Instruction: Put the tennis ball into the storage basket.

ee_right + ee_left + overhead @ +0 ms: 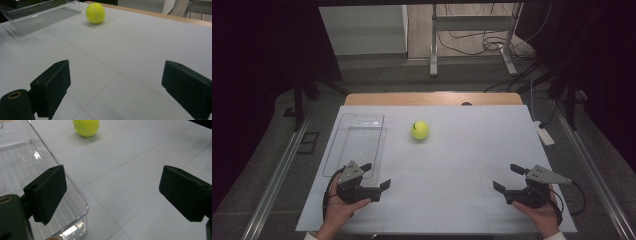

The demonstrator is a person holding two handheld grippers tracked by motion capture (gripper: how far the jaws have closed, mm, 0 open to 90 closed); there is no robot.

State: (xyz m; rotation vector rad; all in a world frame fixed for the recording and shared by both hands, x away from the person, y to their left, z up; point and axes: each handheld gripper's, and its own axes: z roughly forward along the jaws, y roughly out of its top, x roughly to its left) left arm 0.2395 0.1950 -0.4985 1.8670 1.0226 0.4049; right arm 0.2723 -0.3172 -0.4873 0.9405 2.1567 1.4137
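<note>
High view: white counter [462, 165] fills mid frame, wood edge along its far side. Tennis ball [419, 130] sits just left of centre, upper part of the white surface, free of everything. Clear plastic tray [357, 142] lies at centre-left, long side running away from the camera; looks empty, but its walls are see-through and hard to trace vs the white top.

Left hand-held gripper [374, 176] is at lower left, held by the left hand [343, 207]; its jaws are spread wide w/ nothing between, the upper jaw over or at the tray's near end, can't tell if touching. Right hand-held gripper [508, 177] is at lower right in the right hand [539, 214], jaws likewise spread and empty, well apart from the ball. Forearms cut off by the bottom edge.

Left gripper view: tray [75, 187] takes the left side, its corner at lower centre; the left jaw overlaps it. Ball [86, 127] at top centre, its top cut by the frame edge. The right jaw runs off the right edge.

Right gripper view: ball [95, 13] upper centre-left, whole; tray [37, 18] at upper left, far end cropped. Bg beyond the counter is dark; floor cables [492, 42] and a metal stand [472, 35] at top are dim.
</note>
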